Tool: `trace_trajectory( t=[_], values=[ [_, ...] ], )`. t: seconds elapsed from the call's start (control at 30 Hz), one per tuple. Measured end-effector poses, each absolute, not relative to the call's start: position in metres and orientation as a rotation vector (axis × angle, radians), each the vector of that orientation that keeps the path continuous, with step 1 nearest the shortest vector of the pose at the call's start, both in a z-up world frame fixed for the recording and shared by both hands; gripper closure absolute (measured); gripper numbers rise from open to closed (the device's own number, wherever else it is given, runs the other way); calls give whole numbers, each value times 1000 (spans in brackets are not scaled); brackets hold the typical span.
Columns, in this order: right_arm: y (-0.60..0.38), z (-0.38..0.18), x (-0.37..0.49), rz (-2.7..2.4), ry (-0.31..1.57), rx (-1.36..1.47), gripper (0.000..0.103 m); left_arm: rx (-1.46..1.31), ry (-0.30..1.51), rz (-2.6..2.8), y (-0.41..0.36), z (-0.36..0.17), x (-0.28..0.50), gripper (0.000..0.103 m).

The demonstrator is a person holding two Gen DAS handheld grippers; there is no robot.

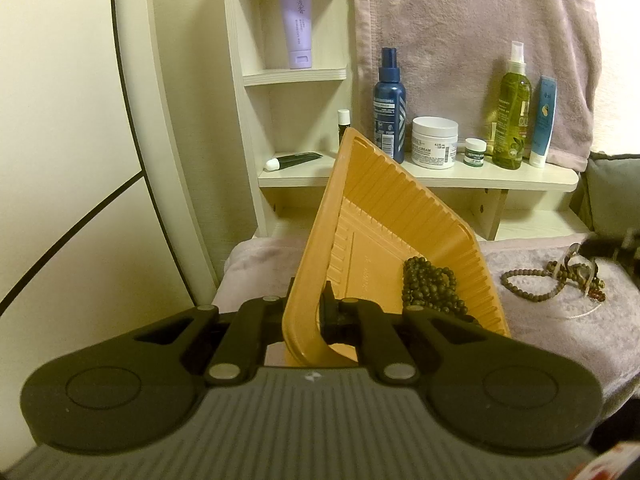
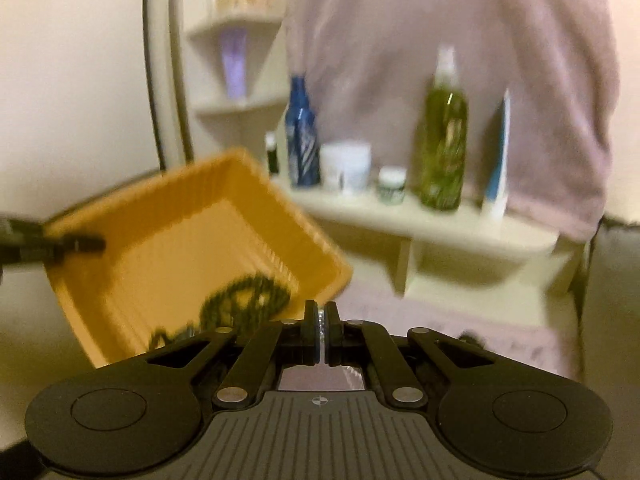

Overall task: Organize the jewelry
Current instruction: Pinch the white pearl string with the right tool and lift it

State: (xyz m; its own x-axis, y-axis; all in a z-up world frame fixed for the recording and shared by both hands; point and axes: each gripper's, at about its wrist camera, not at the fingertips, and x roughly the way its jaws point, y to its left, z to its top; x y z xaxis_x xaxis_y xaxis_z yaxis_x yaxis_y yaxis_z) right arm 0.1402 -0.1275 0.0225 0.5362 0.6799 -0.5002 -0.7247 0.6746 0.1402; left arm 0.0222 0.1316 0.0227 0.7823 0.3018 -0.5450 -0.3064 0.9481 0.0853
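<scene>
My left gripper [image 1: 310,312] is shut on the near rim of an orange ribbed tray [image 1: 384,216] and holds it tilted up on edge. A dark bead necklace [image 1: 430,290] lies in the tray's low corner. More jewelry, a brown bead strand [image 1: 532,284] among it, lies on the pale cloth to the right, where the right gripper [image 1: 612,248] reaches in. In the blurred right wrist view my right gripper [image 2: 321,320] is shut on something thin and pale, too small to name. The tray [image 2: 168,248] with the dark beads [image 2: 244,304] sits to its left, held by the left gripper [image 2: 80,245].
A white shelf [image 1: 420,178] behind the tray holds a blue spray bottle [image 1: 389,108], a white cream jar [image 1: 434,142], a small jar [image 1: 475,152], a green bottle [image 1: 513,116] and a blue tube [image 1: 543,124]. A pink towel [image 1: 472,32] hangs behind.
</scene>
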Motion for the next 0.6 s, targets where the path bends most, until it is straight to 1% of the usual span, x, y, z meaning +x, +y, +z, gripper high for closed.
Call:
trace_trajectory(
  t=[0.13, 0.33, 0.6],
  values=[
    [-135, 48, 148, 836, 512, -39, 101, -10, 587, 327, 132, 23, 22, 97],
    [-130, 73, 152, 869, 478, 1, 101, -15, 584, 324, 133, 23, 21, 96],
    [-101, 116, 142, 985, 387, 63, 101, -19, 583, 320, 133, 24, 21, 96]
  ],
)
